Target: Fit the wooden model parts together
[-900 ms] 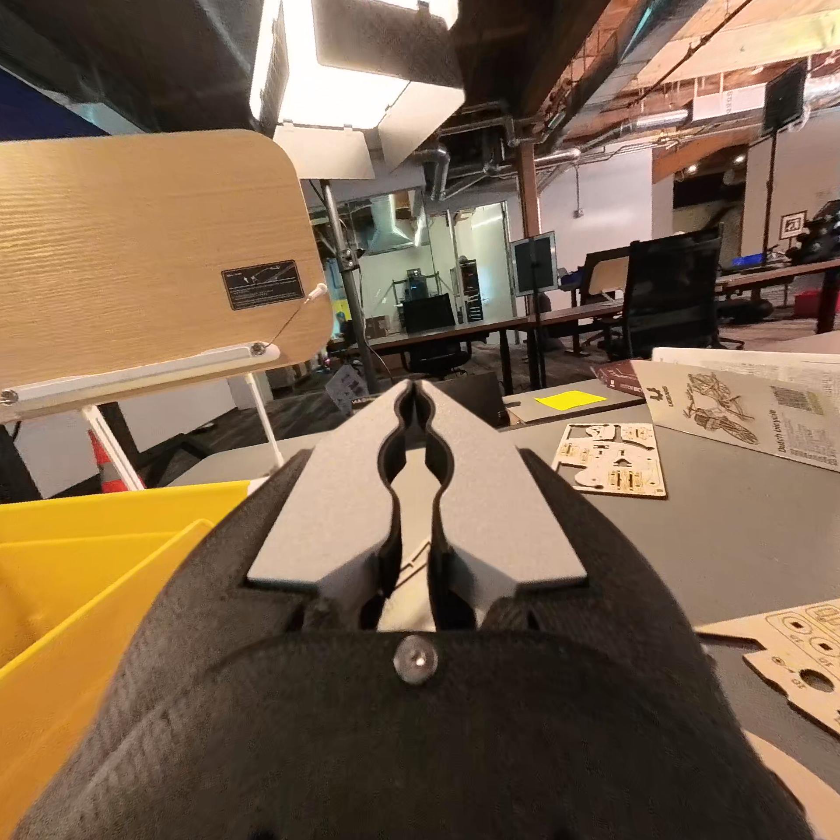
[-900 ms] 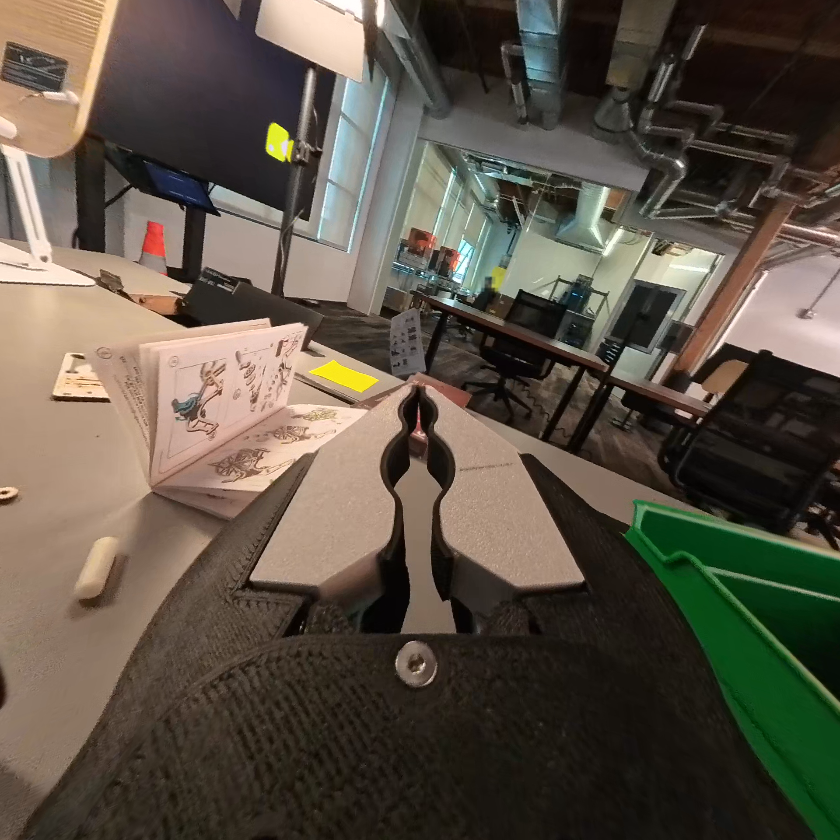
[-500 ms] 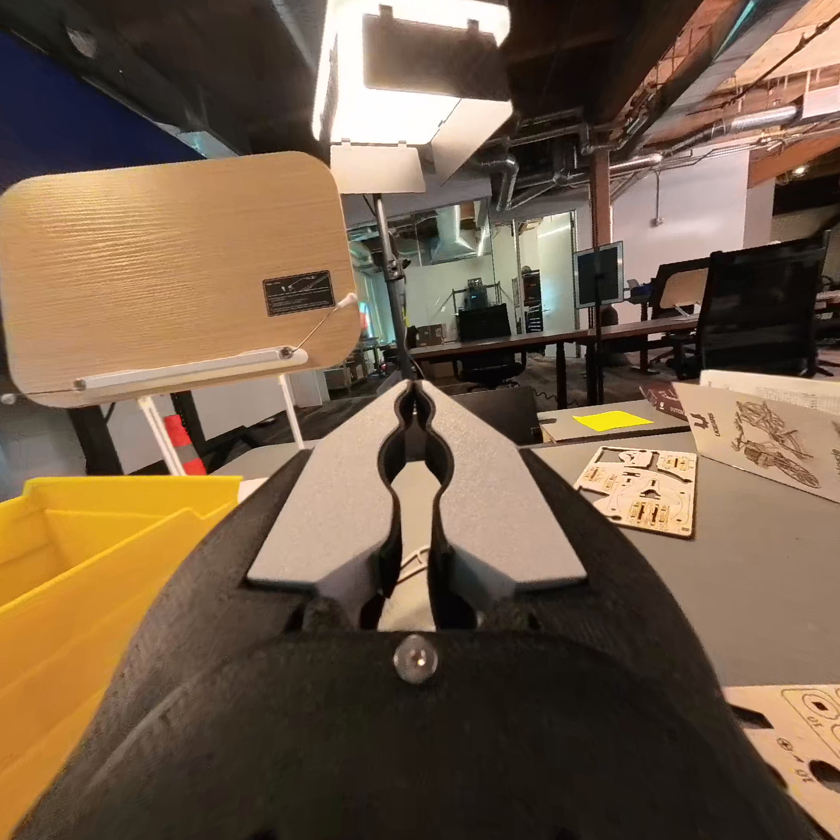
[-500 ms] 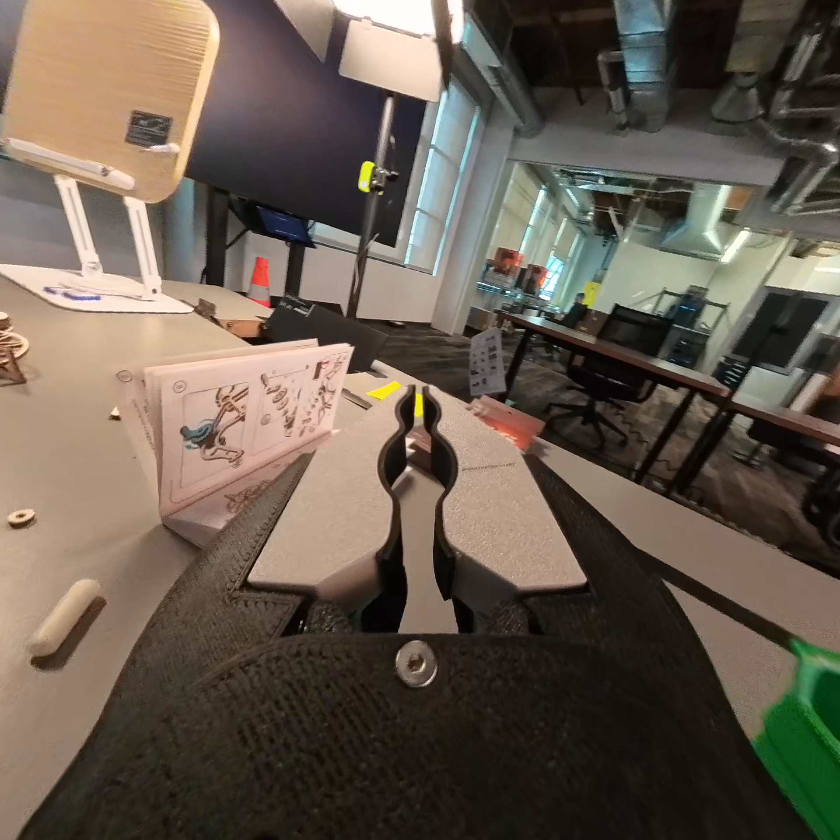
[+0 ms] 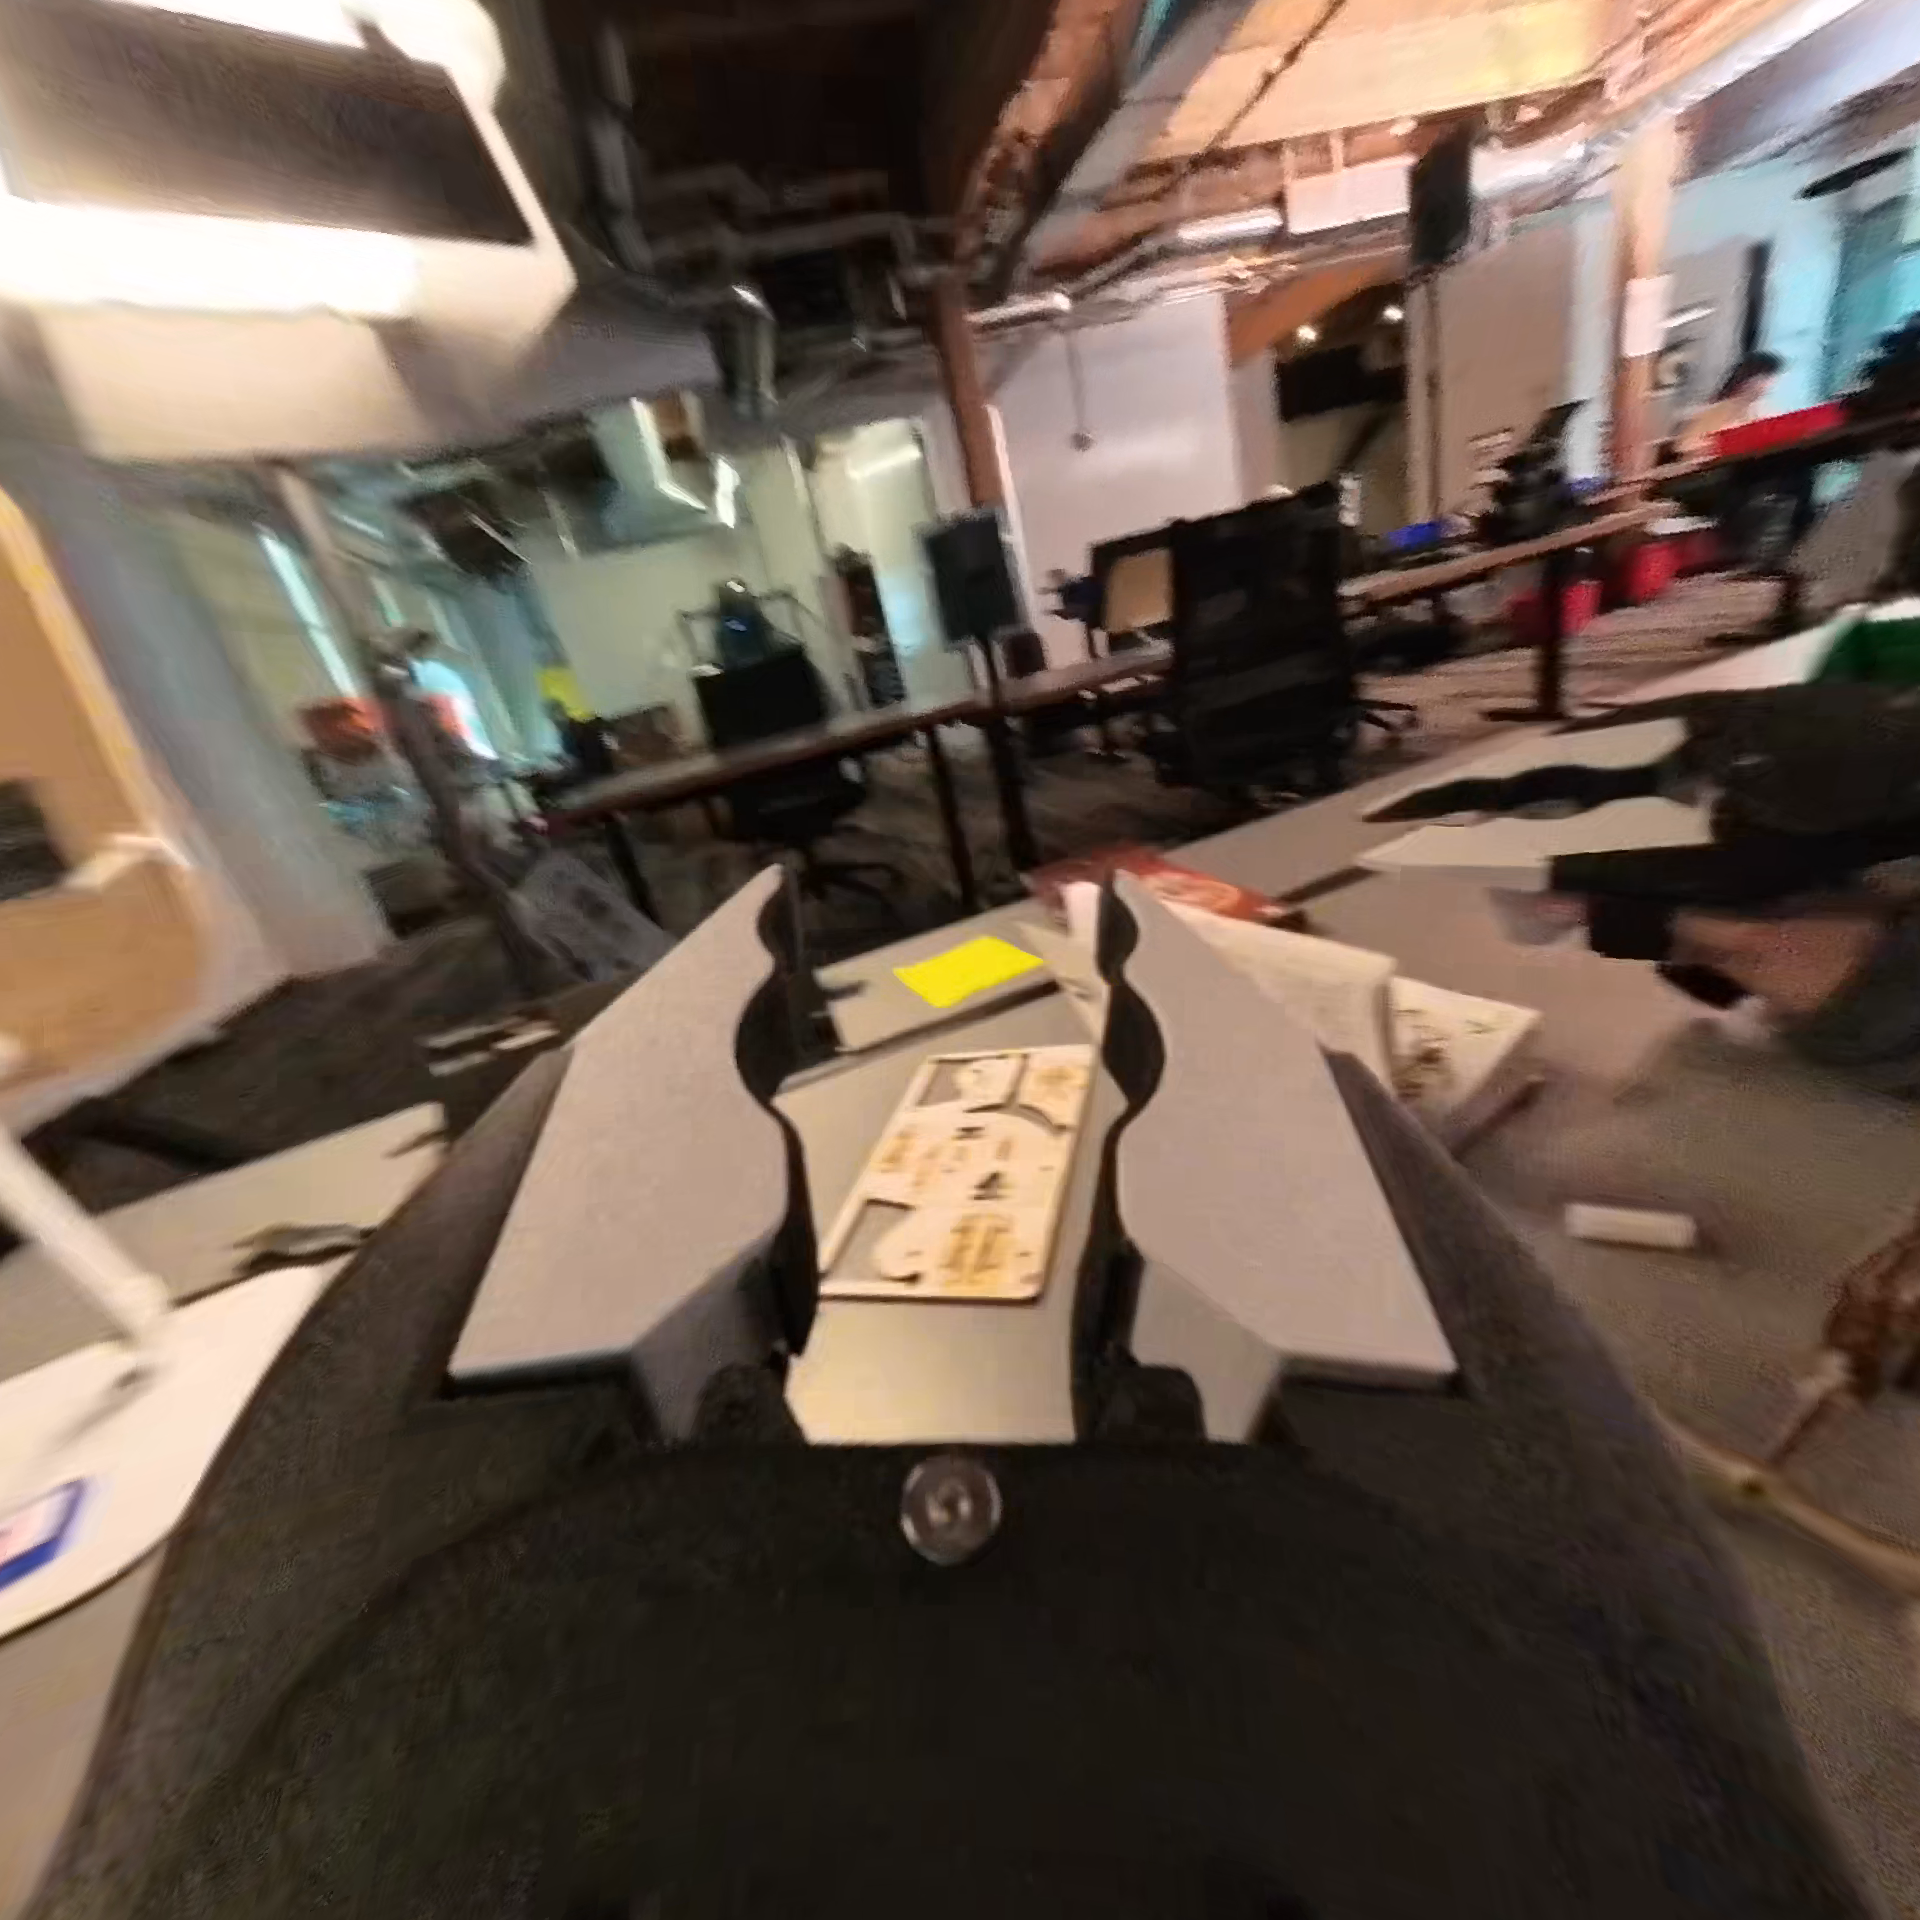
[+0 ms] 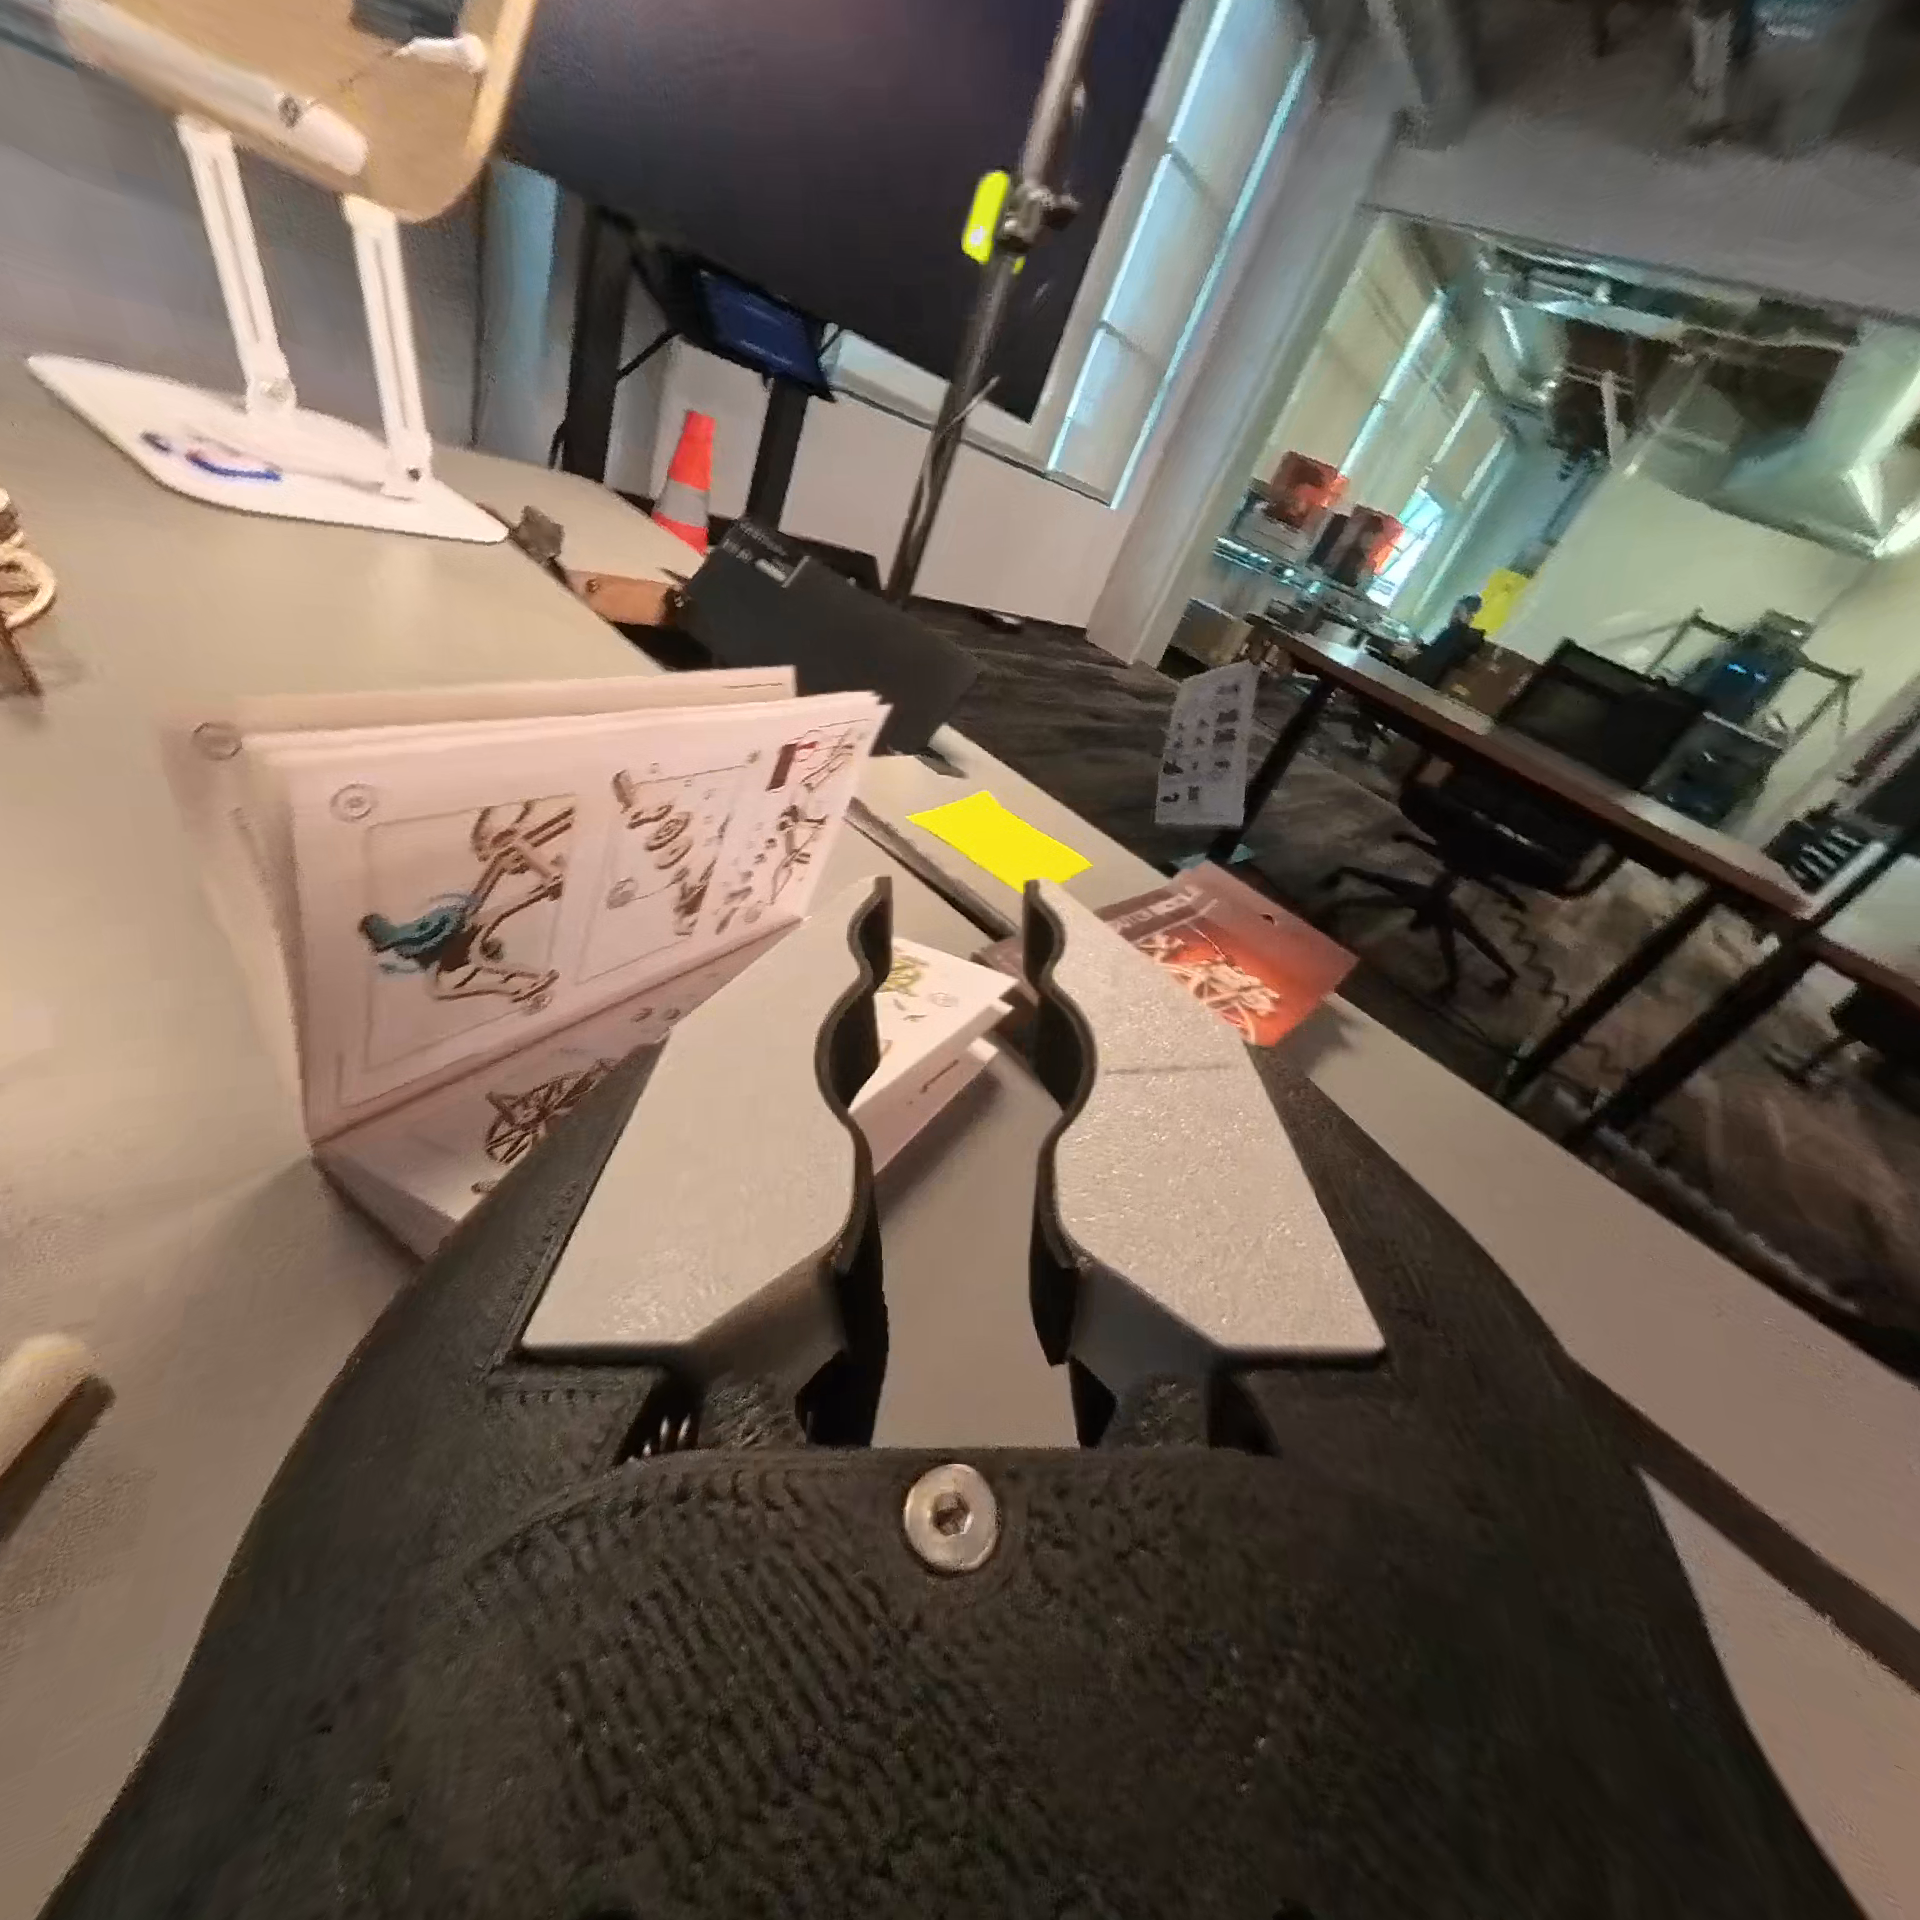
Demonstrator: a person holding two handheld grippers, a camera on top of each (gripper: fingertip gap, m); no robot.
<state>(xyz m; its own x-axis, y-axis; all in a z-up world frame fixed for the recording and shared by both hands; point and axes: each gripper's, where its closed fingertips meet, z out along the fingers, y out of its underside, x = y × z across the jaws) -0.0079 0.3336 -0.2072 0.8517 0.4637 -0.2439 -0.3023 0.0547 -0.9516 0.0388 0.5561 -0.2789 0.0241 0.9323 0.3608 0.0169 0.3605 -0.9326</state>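
Note:
A flat wooden parts sheet (image 5: 966, 1174) with cut-out shapes lies on the grey table (image 5: 1621, 1174), seen between my left gripper's fingers. My left gripper (image 5: 945, 904) is open and empty above the table, pointing over the sheet. My right gripper (image 6: 956, 904) is open and empty, low over the table (image 6: 135, 935), next to an open instruction booklet (image 6: 540, 894). A partly built wooden model (image 6: 16, 603) shows at the far left edge of the right wrist view, and blurred at the right edge of the left wrist view (image 5: 1881, 1320). The left wrist view is motion-blurred.
A white cylinder (image 5: 1626, 1226) lies on the table; one also shows in the right wrist view (image 6: 42, 1392). A wooden-topped stand on a white base (image 6: 281, 436) stands at the back left. A yellow sticky note (image 6: 997, 836) and a red-brown card (image 6: 1216, 966) lie near the far edge. There is about 25 cm between the tips of the two grippers.
Both grippers have opened from shut. The left gripper swung right, away from the yellow bin and over the parts sheet. The right gripper swung left; the green bin has left its view.

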